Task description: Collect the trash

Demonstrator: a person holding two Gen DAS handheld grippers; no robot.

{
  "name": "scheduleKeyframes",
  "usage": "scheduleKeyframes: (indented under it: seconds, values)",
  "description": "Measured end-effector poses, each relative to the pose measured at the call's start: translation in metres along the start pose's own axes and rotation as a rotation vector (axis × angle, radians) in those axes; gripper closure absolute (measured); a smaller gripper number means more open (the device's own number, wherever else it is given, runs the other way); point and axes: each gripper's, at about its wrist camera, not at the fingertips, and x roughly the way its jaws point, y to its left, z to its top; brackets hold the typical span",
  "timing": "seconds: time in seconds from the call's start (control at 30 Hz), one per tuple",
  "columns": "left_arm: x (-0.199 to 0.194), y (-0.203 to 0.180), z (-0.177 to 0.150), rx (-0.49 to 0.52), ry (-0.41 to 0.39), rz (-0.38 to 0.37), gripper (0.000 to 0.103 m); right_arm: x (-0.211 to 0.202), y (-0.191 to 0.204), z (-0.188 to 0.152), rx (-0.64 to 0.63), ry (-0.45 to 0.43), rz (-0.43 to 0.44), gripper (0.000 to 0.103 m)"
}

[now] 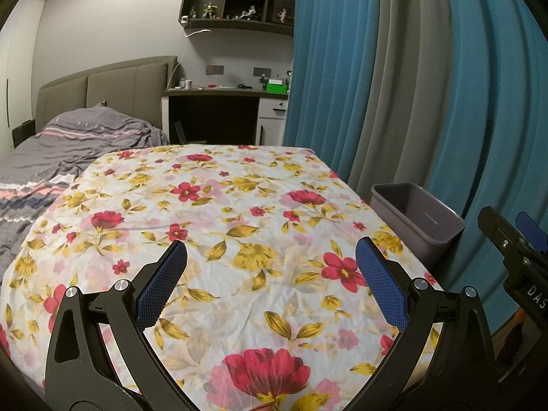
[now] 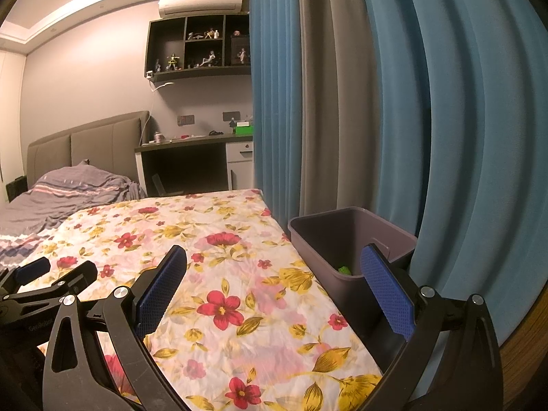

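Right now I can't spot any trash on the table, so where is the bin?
The grey bin stands off the right edge of the floral table, against the blue curtain; in the right wrist view something green lies inside.

Right gripper (image 2: 272, 282) holds its jaws wide apart, nothing between them. Left finger over the floral tablecloth (image 2: 219, 267); right finger in front of the grey bin (image 2: 328, 239). Green scrap (image 2: 344, 270) lies inside the bin, just left of the right finger. Left gripper (image 2: 51, 279) visible beyond the left finger.
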Motion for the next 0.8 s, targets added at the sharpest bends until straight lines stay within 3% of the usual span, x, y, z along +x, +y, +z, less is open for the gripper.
scheduleKeyframes:
  seconds: [0.8]
  values:
    - [-0.0001, -0.0004, 0.0003, -0.003, 0.001, -0.003, 0.006, 0.0008, -0.0015, -0.0003, 0.001, 0.0, 0.002, 0.006]
